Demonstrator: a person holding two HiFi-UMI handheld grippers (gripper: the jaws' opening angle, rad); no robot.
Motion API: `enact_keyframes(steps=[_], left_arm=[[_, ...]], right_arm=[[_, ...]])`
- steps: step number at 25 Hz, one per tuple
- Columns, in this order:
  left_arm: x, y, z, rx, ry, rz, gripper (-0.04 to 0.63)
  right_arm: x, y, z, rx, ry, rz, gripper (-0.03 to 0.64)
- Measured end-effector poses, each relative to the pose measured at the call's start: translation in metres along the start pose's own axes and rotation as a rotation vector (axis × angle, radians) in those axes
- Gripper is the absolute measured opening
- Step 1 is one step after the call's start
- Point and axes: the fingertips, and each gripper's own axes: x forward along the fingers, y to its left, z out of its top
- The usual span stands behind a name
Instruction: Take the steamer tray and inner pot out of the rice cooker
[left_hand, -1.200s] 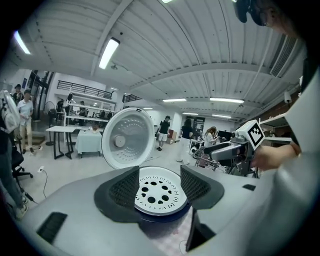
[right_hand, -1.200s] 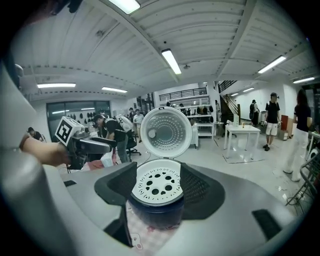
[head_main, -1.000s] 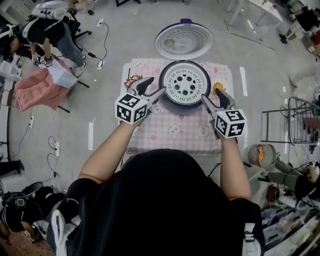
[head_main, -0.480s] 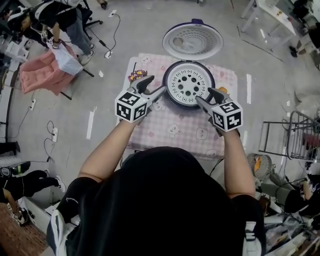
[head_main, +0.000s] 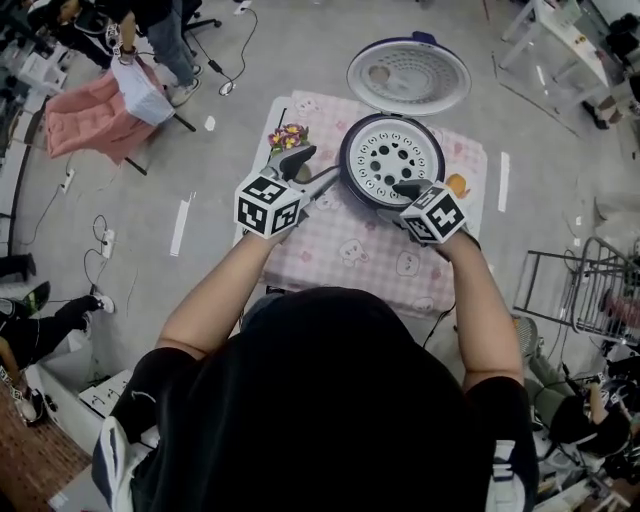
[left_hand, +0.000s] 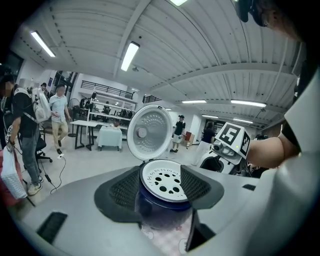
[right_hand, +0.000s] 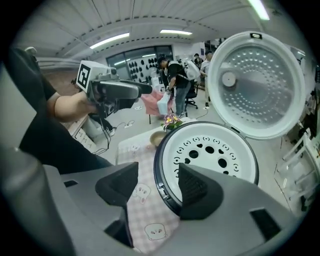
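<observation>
The rice cooker (head_main: 346, 165) stands on the table with its lid (head_main: 408, 75) swung up at the back. A white steamer tray (head_main: 392, 158) with round holes fills its mouth, so the inner pot is hidden. My left gripper (head_main: 312, 170) is open at the cooker's left side, level with the tray (left_hand: 162, 180), touching nothing. My right gripper (head_main: 405, 188) tilts down over the near right rim. Its jaws have just been closing a little and stand open: one pad is over the tray (right_hand: 215, 150), the other outside the cooker wall (right_hand: 161, 170), and neither presses.
A pink checked cloth with bear prints covers the table (head_main: 340, 250). A small flower pot (head_main: 290, 135) stands at the cooker's left, an orange object (head_main: 455, 185) at its right. People, chairs and floor cables are at the back left.
My right gripper has dropped and tipped downward, coming in over the cooker's near right rim. My left gripper has shifted only slightly beside the cooker.
</observation>
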Motion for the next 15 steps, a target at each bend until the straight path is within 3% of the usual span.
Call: enact_keyframes(steps=[9, 15], left_arm=[[-0.018, 0.024, -0.03, -0.063, 0.009, 0.046, 0.264], [-0.023, 0.031, -0.044, -0.098, 0.018, 0.05, 0.264]], right_arm=[[0.045, 0.0, -0.01, -0.118, 0.169, 0.042, 0.229], [0.059, -0.021, -0.021, -0.201, 0.334, -0.02, 0.227]])
